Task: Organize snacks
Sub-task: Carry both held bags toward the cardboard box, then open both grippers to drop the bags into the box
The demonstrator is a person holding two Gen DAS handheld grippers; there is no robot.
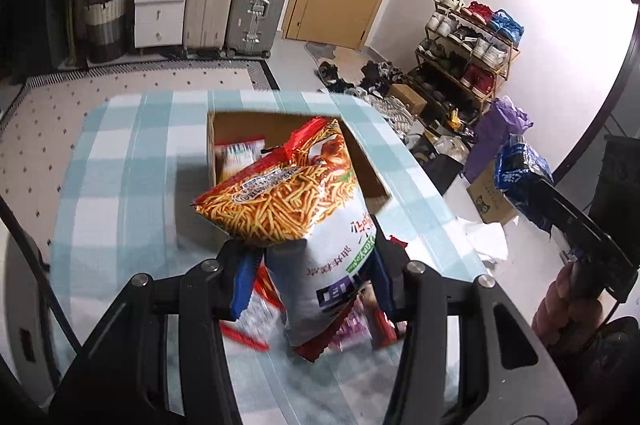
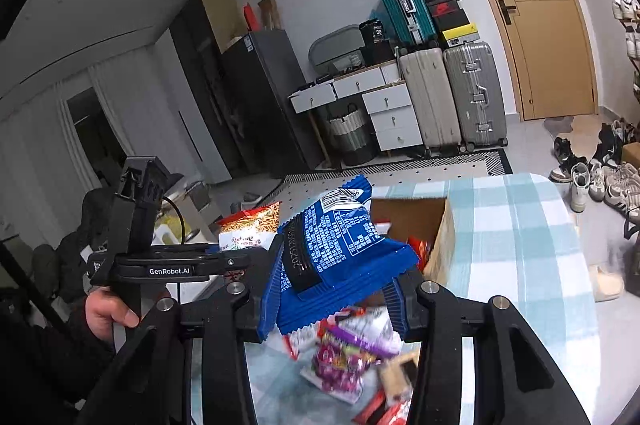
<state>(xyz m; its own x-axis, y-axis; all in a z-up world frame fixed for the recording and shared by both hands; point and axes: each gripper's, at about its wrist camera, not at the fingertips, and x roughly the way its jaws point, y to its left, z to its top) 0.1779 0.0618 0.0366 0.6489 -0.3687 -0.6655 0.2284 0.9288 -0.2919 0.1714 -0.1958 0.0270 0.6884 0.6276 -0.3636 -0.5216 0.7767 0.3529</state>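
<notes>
A large snack bag printed with orange fried sticks (image 1: 296, 209) is pinched between the blue pads of the left gripper (image 1: 312, 265); a blue foil packet (image 2: 340, 253) is clamped by the right gripper (image 2: 336, 293), whose jaws are drawn nearly together on its crimped edge. Both bags are carried clear of the checked tablecloth (image 1: 132, 153); the open cardboard box (image 1: 372, 181) is seen at about twelve o'clock from the left gripper, just beyond the held bag, and at about one o'clock from the right gripper (image 1: 532, 193), with packets already inside. The orange bag's long axis is run away from the left jaws toward the box, its printed top tipped over the opening; the blue packet is held crosswise, its long axis roughly from eight to two o'clock. The left gripper is judged the nearer to the box, so its bag is likely to be dropped first. Loose snacks (image 2: 348, 357) are left on the cloth at six o'clock below both grippers, not yet gathered.
</notes>
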